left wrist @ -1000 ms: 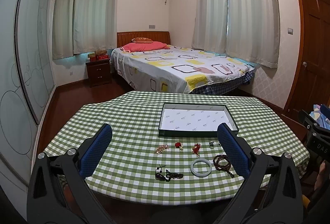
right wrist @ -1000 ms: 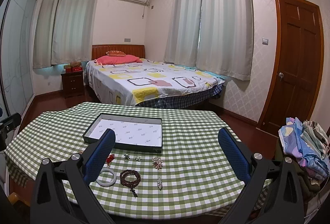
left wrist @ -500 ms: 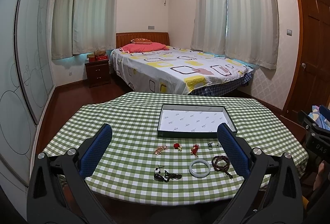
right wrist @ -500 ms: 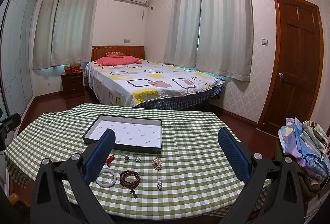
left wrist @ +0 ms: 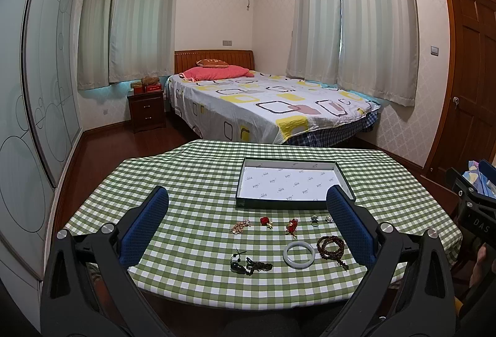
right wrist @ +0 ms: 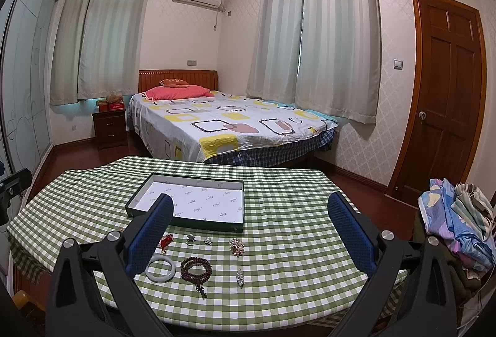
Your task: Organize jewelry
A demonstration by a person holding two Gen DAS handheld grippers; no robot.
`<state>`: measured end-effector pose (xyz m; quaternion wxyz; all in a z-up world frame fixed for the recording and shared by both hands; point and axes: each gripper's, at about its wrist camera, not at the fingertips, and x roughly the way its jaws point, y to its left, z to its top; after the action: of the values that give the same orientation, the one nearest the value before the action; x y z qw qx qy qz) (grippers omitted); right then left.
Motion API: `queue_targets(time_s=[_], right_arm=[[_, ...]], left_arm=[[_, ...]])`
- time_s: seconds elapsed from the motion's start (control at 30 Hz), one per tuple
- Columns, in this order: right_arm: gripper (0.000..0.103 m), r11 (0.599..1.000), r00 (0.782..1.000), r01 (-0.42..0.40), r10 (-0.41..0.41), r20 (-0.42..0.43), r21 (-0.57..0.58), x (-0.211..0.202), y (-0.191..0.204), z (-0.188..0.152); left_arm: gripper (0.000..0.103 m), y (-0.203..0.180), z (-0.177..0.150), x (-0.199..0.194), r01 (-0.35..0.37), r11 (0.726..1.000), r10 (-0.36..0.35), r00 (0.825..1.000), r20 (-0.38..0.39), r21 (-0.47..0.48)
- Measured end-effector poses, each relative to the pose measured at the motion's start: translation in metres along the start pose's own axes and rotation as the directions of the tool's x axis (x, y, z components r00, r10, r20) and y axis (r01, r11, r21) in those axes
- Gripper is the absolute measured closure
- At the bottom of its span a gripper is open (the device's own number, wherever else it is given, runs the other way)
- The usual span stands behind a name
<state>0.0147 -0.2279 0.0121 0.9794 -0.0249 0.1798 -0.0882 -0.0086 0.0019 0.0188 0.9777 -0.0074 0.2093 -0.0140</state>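
Observation:
A shallow dark tray with a white lining [left wrist: 291, 183] [right wrist: 192, 200] lies empty on the green checked table. In front of it lie several jewelry pieces: a white bangle [left wrist: 300, 254] [right wrist: 160, 268], a brown bead bracelet [left wrist: 331, 245] [right wrist: 196, 267], a black cord pendant [left wrist: 248, 265], a red knot charm [left wrist: 291, 225], a red flower piece [left wrist: 265, 220], a gold piece [left wrist: 240, 226], small rings [right wrist: 190, 240], a crystal brooch [right wrist: 236, 245] and a silver clip [right wrist: 240, 277]. My left gripper [left wrist: 248, 222] and right gripper [right wrist: 249, 225] are open and empty, held above the near table edge.
The table [left wrist: 192, 182] is round, with its near edge just below the jewelry. A bed [left wrist: 263, 107] stands behind it and a nightstand [left wrist: 145, 110] at the back left. A pile of clothes [right wrist: 455, 225] sits to the right, by a wooden door [right wrist: 446, 95].
Both views have drifted back and up slightly, so the table and jewelry sit a little lower and farther. Nothing on the table moved. Both grippers stayed open.

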Motion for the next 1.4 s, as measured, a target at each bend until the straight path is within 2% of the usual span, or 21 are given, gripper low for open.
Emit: queue_targets(time_s=[1.4], right_arm=[[0.006, 1.0, 1.0, -0.01, 0.01, 0.004, -0.001, 0.0006, -0.0005, -0.0002]], left_arm=[[0.004, -0.0014, -0.0018, 0.0005, 0.004, 1.0, -0.004, 1.0, 0.001, 0.0]])
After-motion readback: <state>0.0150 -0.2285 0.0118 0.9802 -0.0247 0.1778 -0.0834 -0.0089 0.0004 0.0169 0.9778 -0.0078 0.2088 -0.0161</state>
